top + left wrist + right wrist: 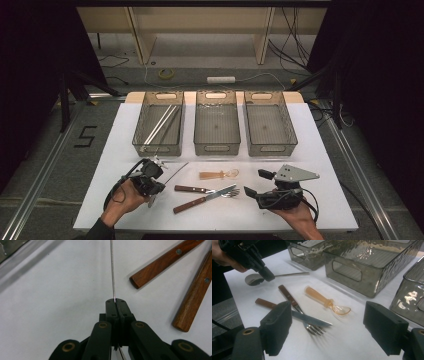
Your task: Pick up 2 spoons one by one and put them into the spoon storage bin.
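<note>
Two jaws of my left gripper [115,300] pinch the metal spoon [277,276] at its handle — its length runs straight ahead toward the bins [159,145]; my right gripper [337,327] gapes empty beside the fork [298,307].

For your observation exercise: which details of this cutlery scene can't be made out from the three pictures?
- Metal spoon: in the left gripper view its bowl is hidden beneath the left claw.
- Knife handle: cut off by that view's right edge.
- Chopsticks: high view, count too small to tell.
</note>
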Tool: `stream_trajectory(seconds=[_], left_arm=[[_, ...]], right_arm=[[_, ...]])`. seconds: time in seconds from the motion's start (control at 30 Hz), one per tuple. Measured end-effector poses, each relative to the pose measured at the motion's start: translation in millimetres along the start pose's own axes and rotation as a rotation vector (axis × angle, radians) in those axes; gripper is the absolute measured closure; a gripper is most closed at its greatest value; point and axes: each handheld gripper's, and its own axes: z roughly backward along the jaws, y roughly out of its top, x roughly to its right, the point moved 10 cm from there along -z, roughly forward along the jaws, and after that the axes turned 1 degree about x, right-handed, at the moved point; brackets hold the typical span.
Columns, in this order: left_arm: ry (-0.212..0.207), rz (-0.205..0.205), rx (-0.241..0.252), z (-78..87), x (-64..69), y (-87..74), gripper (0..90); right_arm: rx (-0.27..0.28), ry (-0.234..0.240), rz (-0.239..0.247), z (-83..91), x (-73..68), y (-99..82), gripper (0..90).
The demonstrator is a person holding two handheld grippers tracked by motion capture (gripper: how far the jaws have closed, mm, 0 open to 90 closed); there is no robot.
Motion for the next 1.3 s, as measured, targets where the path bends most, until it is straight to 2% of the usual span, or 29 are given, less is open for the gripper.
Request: stream_trajectory(seconds=[0.23, 0.47, 0.57, 0.9, 0.97, 1.03, 1.3], left_arm=[[-0.011, -0.015, 0.035, 8.0, 2.8, 8.3, 88.7], [-0.045, 0.003, 0.124, 19.1, 8.6, 25.8, 88.8], [-0.079, 0.026, 0.177, 23.4, 10.7, 37.5, 88.8], [-0.049, 0.052, 0.281, 27.3, 2.7, 76.1, 88.7], [-0.049, 0.052, 0.292, 27.0, 0.8, 82.9, 88.7], [-0.063, 0.069, 0.305, 26.1, 0.0, 90.1, 88.7], [-0.057, 0.087, 0.347, 27.5, -10.5, 111.4, 88.7]], right_arm=[[-0.002, -0.003, -0.003, 0.1, 0.7, -0.4, 24.0], [-0.002, 0.001, -0.006, -0.6, 0.5, -0.5, 24.0], [-0.003, 0.001, -0.007, -0.9, 0.8, -0.8, 24.0], [-0.004, -0.002, -0.015, -1.2, 2.3, -1.8, 24.0], [-0.001, -0.001, -0.018, -1.0, 2.7, -1.4, 23.9], [-0.001, -0.004, -0.017, -1.2, 3.3, -1.4, 24.0], [0.0, -0.004, -0.022, -0.9, 3.9, -1.6, 24.0]])
